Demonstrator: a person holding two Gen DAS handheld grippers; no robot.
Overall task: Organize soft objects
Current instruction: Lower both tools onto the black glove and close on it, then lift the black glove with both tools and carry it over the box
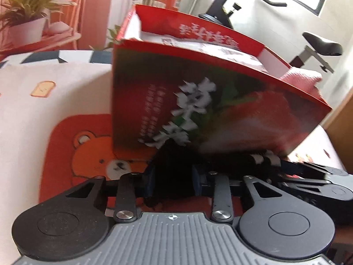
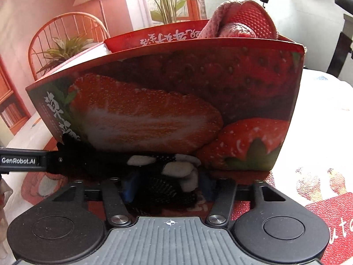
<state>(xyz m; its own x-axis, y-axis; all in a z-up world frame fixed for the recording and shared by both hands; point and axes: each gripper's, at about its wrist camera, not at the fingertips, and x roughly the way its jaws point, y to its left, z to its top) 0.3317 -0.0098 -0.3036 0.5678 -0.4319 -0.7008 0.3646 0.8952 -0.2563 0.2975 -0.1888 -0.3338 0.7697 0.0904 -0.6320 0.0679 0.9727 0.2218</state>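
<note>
A black knitted soft item with white patches point(image 2: 176, 170) lies on the bed just in front of a red strawberry-printed box point(image 2: 176, 101). In the right wrist view my right gripper point(image 2: 167, 187) is shut on its patched end, and the black cloth fills the gap between the blue pads point(image 2: 128, 187). The cloth stretches left to my left gripper point(image 2: 33, 161). In the left wrist view my left gripper point(image 1: 173, 176) is shut on the black end point(image 1: 174, 167), with the box point(image 1: 198, 99) close ahead and the right gripper point(image 1: 308, 172) beside it. A pink slipper point(image 2: 242, 22) sticks out of the box.
The bed cover point(image 1: 55, 92) is white with an orange bear print point(image 1: 88, 154). Potted plants point(image 1: 28, 11) and an orange wire chair point(image 2: 66, 35) stand behind the bed. An exercise bike point(image 1: 320, 44) is at the far right. A wooden panel point(image 1: 344, 132) borders the bed's right side.
</note>
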